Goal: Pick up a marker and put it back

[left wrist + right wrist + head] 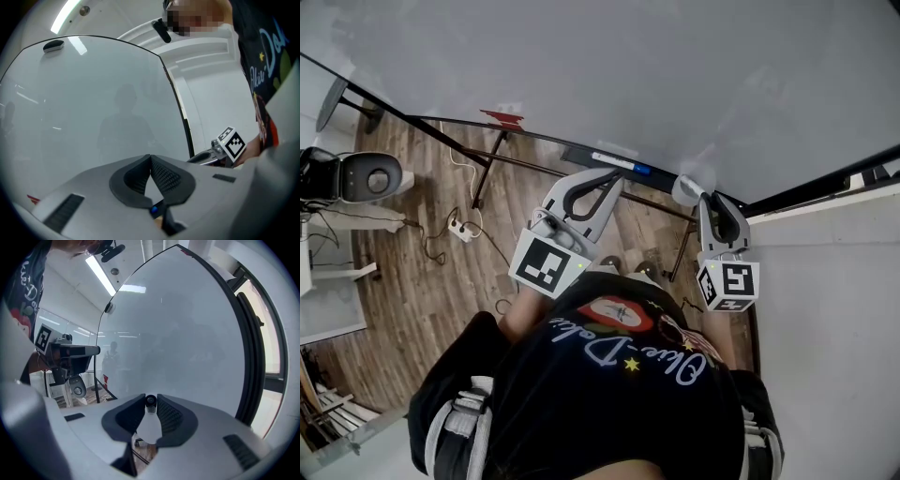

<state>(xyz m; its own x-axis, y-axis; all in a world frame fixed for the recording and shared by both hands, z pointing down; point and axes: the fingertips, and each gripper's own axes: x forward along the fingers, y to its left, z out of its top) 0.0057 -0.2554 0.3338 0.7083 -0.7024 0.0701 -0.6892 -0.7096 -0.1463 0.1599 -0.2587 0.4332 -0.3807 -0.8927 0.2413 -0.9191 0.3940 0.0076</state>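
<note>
In the right gripper view my right gripper (150, 403) is shut on a white marker (150, 401), seen end-on with its dark round end between the fingertips. The head view shows that gripper (705, 197) at the whiteboard's lower right, with the marker (686, 190) as a pale stub at its tip. A second white marker with a blue cap (621, 163) lies on the dark tray (581, 153) under the whiteboard. My left gripper (613, 178) hovers just in front of that tray. Its fingertips touch with nothing between them (150, 158).
The large whiteboard (628, 75) fills the top of the head view on a black frame. A red eraser-like piece (503, 117) sits on its lower edge. A power strip with cables (461, 228) lies on the wooden floor. A white wall (834, 309) is on the right.
</note>
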